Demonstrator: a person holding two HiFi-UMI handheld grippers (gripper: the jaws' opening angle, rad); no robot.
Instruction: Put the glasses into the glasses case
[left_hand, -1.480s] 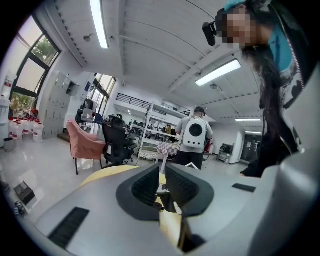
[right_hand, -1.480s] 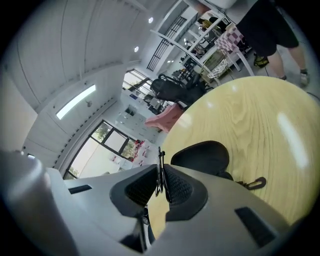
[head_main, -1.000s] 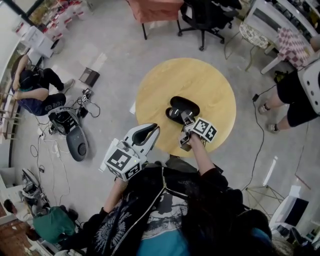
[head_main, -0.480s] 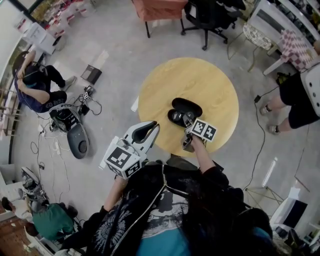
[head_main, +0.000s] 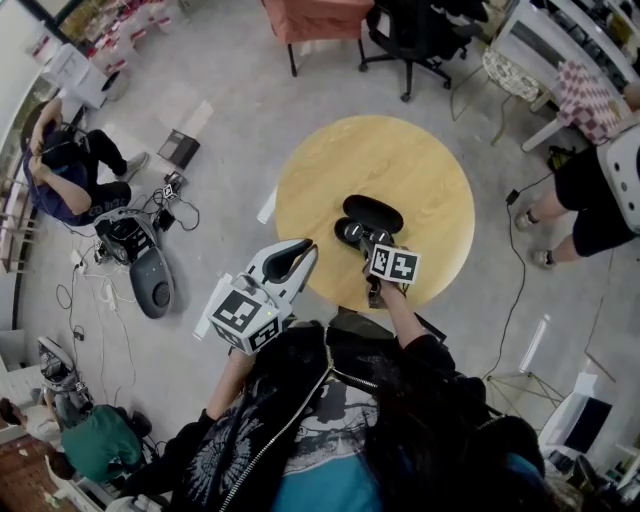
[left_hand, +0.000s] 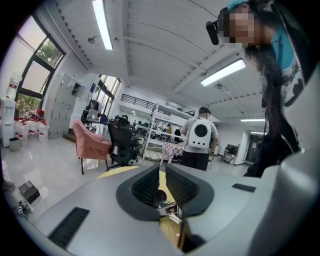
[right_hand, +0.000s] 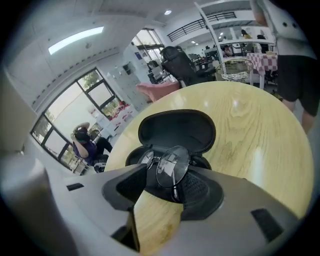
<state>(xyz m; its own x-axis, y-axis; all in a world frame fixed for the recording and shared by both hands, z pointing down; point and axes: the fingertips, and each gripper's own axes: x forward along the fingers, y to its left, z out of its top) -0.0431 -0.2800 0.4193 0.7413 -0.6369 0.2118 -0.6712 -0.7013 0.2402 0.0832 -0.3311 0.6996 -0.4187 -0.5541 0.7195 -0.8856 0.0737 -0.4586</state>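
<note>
A black glasses case (head_main: 372, 213) lies open on the round wooden table (head_main: 410, 160), its lid (right_hand: 177, 131) tipped back. My right gripper (head_main: 369, 241) points down at the case's near half. Its jaws have just been opening and now stand wide apart. The thin-framed round glasses (right_hand: 172, 166) sit between them, leaning at the right pad (right_hand: 196, 186) over the case's lower half. My left gripper (head_main: 299, 252) hangs off the table's near-left edge, away from the case. Its jaws are together with nothing between them (left_hand: 161, 172).
One person sits on the floor at far left (head_main: 60, 170) and another stands at the right (head_main: 600, 190). A black office chair (head_main: 410, 40) and a pink chair (head_main: 310, 20) stand beyond the table. Cables and devices (head_main: 140, 250) lie on the floor to the left.
My right gripper has rolled, so its marker cube faces up more squarely, and it has sunk slightly toward the case. The left gripper has stayed put.
</note>
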